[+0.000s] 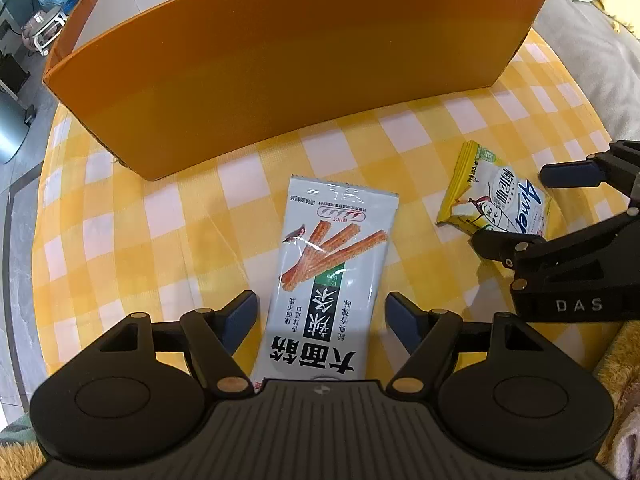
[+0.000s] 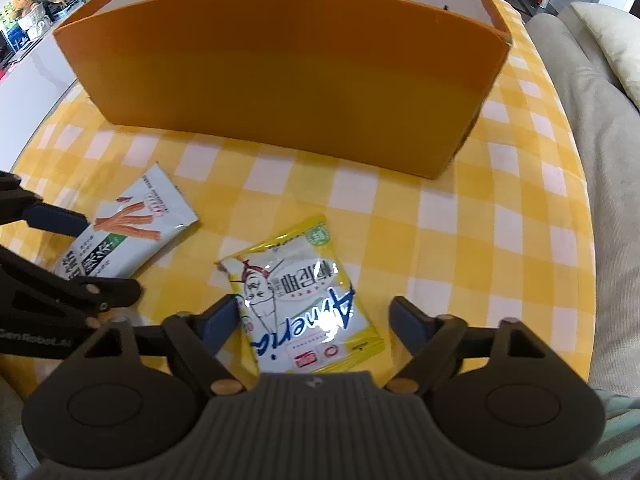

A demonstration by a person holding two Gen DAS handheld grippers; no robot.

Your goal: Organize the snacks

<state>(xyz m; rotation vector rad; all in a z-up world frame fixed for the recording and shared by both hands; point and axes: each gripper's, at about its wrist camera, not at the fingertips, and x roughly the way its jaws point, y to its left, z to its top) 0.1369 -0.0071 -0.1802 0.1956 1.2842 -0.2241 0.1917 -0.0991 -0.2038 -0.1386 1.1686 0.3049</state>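
A long white snack packet with red spicy sticks printed on it (image 1: 328, 264) lies flat on the yellow checked cloth. My left gripper (image 1: 320, 312) is open, its jaws standing either side of the packet's near half without pressing it. A yellow and white chip packet (image 2: 304, 300) lies to the right of it. My right gripper (image 2: 314, 316) is open around that packet's near end. The chip packet (image 1: 492, 196) and the right gripper (image 1: 520, 208) also show in the left wrist view. The white packet (image 2: 128, 232) and the left gripper (image 2: 92, 252) show in the right wrist view.
A large orange open box (image 1: 288, 68) stands on the cloth just beyond both packets, also in the right wrist view (image 2: 280, 80). The round table's edge (image 2: 584, 200) curves at the right, with a grey sofa (image 2: 600, 100) beyond it.
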